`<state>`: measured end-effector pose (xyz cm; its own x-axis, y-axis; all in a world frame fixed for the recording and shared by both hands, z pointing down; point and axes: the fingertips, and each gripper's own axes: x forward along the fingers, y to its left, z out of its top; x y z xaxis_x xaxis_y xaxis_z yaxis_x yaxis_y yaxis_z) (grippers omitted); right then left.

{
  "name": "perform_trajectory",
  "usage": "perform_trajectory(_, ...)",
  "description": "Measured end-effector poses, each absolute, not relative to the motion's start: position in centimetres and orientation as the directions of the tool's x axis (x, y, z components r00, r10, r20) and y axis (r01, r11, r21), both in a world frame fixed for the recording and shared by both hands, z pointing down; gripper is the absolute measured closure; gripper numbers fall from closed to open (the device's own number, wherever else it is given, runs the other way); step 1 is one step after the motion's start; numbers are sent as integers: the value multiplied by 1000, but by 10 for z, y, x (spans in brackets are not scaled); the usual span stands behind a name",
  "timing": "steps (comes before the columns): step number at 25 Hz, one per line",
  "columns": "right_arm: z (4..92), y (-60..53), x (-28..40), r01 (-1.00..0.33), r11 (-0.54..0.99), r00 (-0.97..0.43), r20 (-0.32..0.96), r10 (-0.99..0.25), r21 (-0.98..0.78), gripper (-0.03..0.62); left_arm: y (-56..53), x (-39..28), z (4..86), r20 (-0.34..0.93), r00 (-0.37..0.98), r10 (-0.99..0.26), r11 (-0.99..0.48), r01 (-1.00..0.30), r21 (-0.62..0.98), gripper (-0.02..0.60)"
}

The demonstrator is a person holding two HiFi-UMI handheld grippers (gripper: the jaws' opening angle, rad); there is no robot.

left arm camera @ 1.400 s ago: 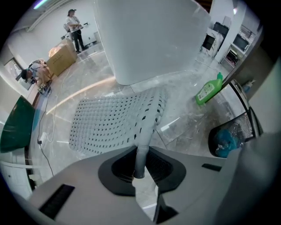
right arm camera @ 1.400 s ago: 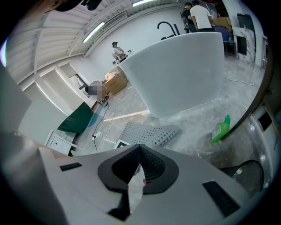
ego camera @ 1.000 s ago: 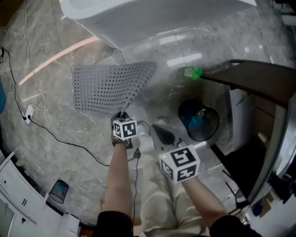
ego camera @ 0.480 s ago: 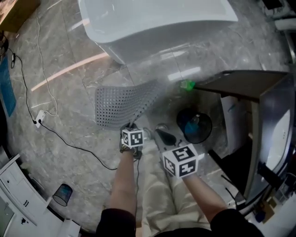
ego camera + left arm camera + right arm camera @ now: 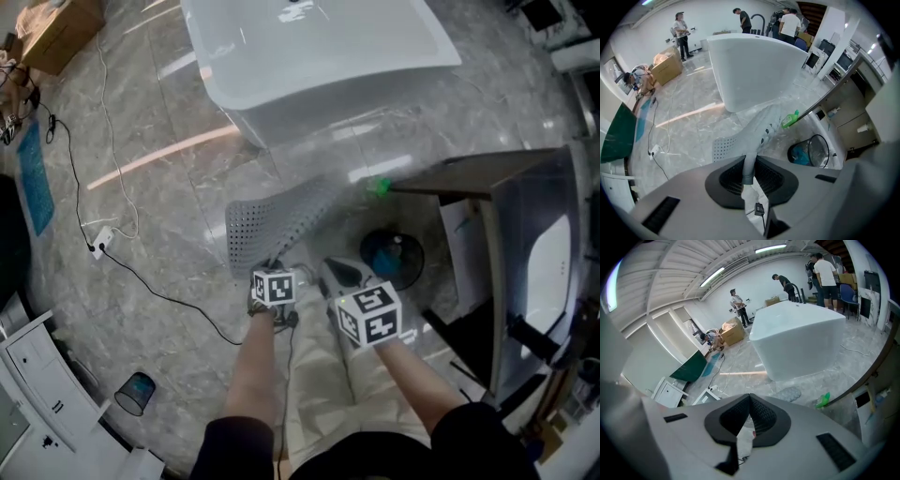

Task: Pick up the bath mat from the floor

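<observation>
Left gripper (image 5: 748, 172) is pinching the near edge of the mat (image 5: 274, 218) — that edge is up off the floor, with the mat curling away toward the tub (image 5: 319, 56). Right gripper (image 5: 749, 401) sits just beside it — jaws pressed together, nothing in them.

my left gripper (image 5: 269, 268) holds the near edge of the bath mat (image 5: 277, 217), which reaches ahead toward the bathtub (image 5: 319, 66); the bin (image 5: 392, 259) lies to its right, beside the table (image 5: 487, 171).
</observation>
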<state>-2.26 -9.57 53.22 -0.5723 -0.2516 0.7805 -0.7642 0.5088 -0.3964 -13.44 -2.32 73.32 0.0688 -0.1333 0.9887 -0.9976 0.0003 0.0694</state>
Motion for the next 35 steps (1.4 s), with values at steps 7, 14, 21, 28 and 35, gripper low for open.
perform_trajectory(7, 501, -87, -16, -745, 565, -562, 790, -244, -355, 582, -18, -133, 679, 985, 67, -162, 26, -997, 72, 532)
perform_trajectory(14, 476, -77, 2, -735, 598, -536, 813, -227, -318, 582, -6, -128, 622, 979, 72, -192, 80, -993, 89, 531)
perform_trajectory(21, 456, -78, 15, -726, 631, -517, 823, -237, -274, 582, 1, -126, 571, 966, 72, -248, 165, -980, 115, 531)
perform_trajectory(28, 440, -70, 19, -713, 643, -522, 824, -221, -279, 582, 1, -119, 520, 922, 104, -374, 207, -959, 192, 529)
perform_trajectory(35, 430, -61, 15, -697, 638, -550, 815, -181, -329, 582, 0, -92, 474, 873, 184, -452, 157, -947, 281, 529)
